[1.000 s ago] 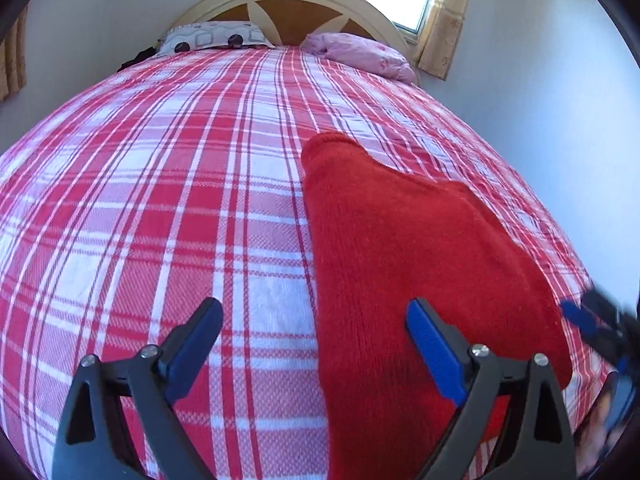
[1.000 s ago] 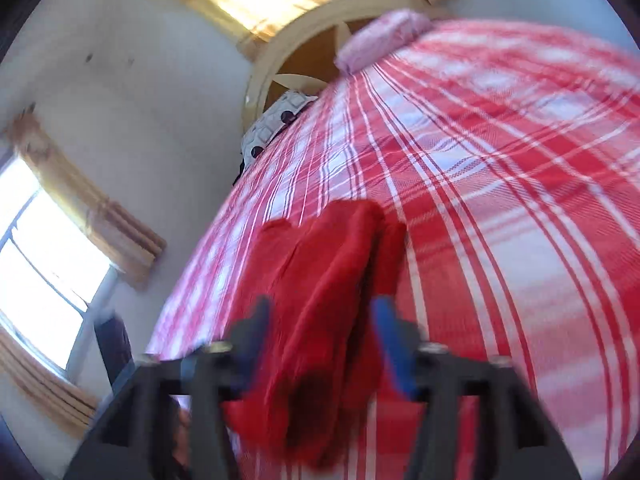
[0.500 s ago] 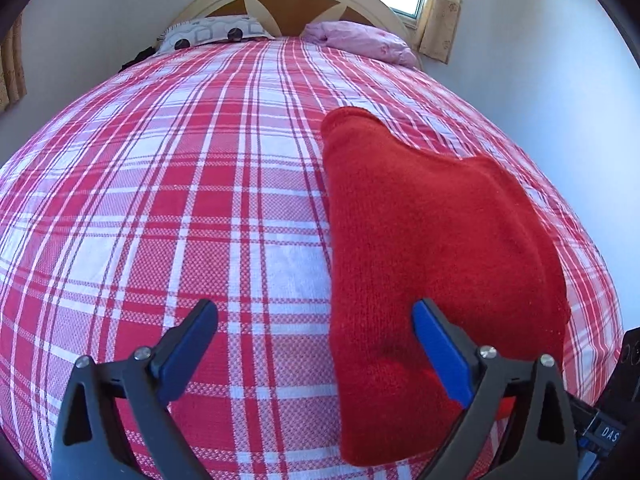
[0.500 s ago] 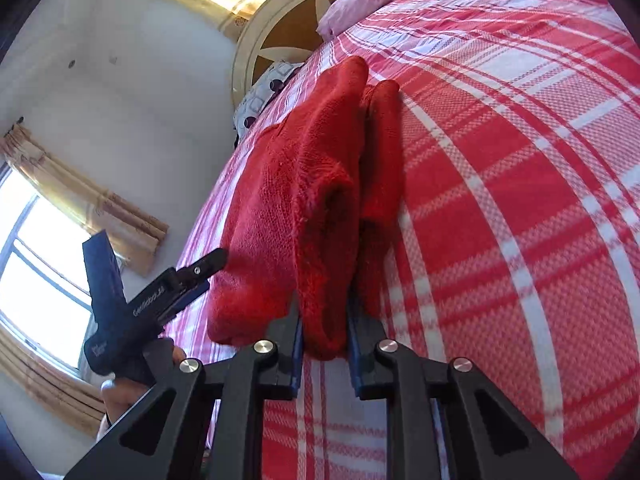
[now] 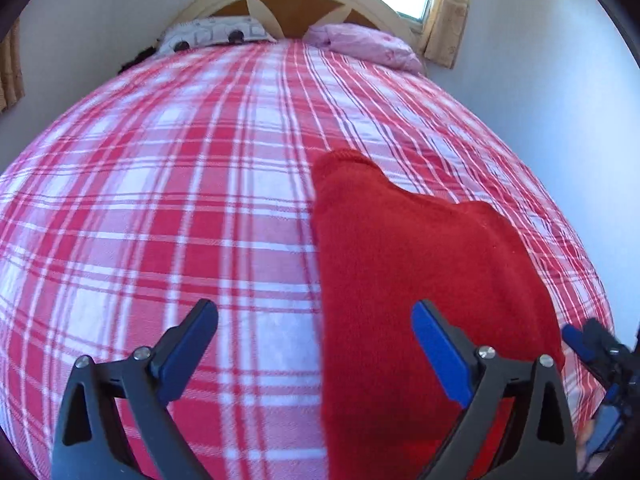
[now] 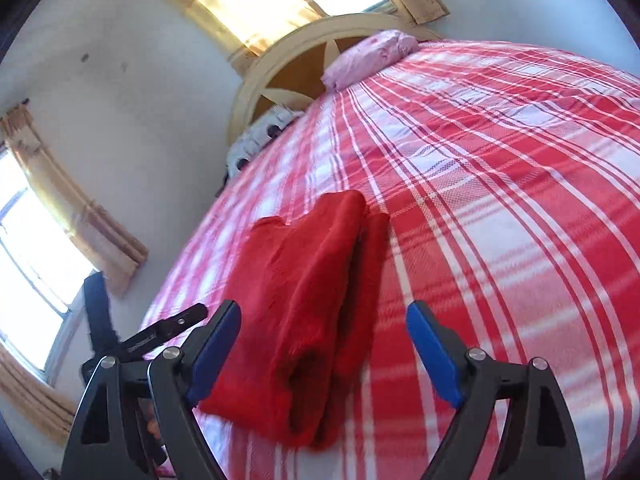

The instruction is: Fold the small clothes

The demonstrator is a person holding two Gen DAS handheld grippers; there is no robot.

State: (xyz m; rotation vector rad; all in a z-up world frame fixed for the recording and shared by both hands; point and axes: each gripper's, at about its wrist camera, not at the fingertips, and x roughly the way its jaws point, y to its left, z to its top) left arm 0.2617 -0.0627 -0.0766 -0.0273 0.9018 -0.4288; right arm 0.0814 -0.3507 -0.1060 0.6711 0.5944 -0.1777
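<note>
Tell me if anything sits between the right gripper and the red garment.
Nothing visible does. The right gripper has just been opening, its jaws wide, with the near end of the folded red garment lying between them on the plaid bedspread, unpinched.

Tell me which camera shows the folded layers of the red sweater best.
The right wrist view: it looks at the red sweater end-on, so the stacked folds and rolled edge show. The left wrist view shows only its flat top surface, partly behind one finger.
</note>
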